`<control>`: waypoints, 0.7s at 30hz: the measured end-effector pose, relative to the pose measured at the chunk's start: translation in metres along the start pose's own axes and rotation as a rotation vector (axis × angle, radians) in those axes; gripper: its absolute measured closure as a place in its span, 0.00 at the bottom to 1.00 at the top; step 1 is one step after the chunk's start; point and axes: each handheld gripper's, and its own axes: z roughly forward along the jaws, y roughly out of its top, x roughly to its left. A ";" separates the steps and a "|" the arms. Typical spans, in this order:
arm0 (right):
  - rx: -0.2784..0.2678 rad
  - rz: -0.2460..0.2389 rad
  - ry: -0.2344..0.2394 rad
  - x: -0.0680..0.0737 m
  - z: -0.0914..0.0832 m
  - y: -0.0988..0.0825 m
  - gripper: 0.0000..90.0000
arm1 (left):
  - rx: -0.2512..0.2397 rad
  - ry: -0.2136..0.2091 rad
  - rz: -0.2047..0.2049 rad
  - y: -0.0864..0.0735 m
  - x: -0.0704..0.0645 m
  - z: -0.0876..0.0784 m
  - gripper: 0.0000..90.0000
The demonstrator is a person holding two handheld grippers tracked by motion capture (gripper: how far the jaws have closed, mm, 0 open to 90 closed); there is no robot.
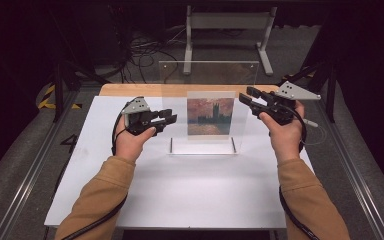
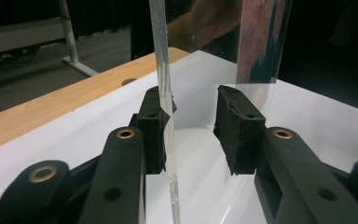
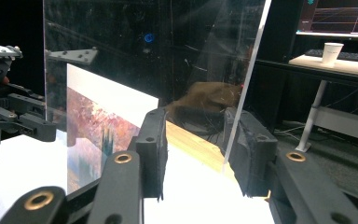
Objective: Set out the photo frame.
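A clear acrylic stand (image 1: pixel 175 75) is upright mid-table, with a print of a reddish painting (image 1: pixel 210 116) in it. My left gripper (image 1: pixel 172 119) is at the pane's left edge, open. In the left gripper view the pane's edge (image 2: pixel 164 70) runs between the jaws of the left gripper (image 2: pixel 193 121), right against the left pad (image 2: pixel 153 133). At the pane's upper right edge my right gripper (image 1: pixel 244 97) is open too. The pane's edge (image 3: pixel 248 84) passes between the right gripper's (image 3: pixel 200 149) jaws, close to the right-hand pad (image 3: pixel 254 156). The painting (image 3: pixel 98 130) shows through the acrylic.
The stand rests on a white board (image 1: pixel 180 185) over a wooden tabletop (image 1: pixel 130 90). Beyond the table are a white desk frame (image 1: pixel 227 22) and floor cables (image 1: pixel 145 47). A paper cup (image 3: pixel 332 51) sits on a side desk. The left gripper (image 3: pixel 4 116) shows at far left.
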 end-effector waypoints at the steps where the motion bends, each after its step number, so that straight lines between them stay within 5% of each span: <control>1: -0.001 0.000 -0.002 0.000 0.000 0.000 0.66 | -0.004 -0.008 -0.009 0.000 0.000 0.001 0.71; 8: 0.004 -0.014 -0.013 0.001 -0.001 0.000 0.65 | -0.011 0.019 0.022 0.001 -0.001 0.002 0.68; 14: 0.055 -0.050 -0.043 0.005 -0.008 -0.001 0.41 | -0.032 0.047 0.008 0.001 -0.001 -0.005 0.49; 16: 0.056 -0.025 -0.052 0.003 -0.014 -0.002 0.33 | -0.027 0.056 0.004 0.001 -0.003 -0.009 0.42; 21: 0.082 -0.030 -0.048 0.000 -0.029 -0.004 0.26 | 0.004 0.068 0.038 -0.001 -0.008 -0.026 0.35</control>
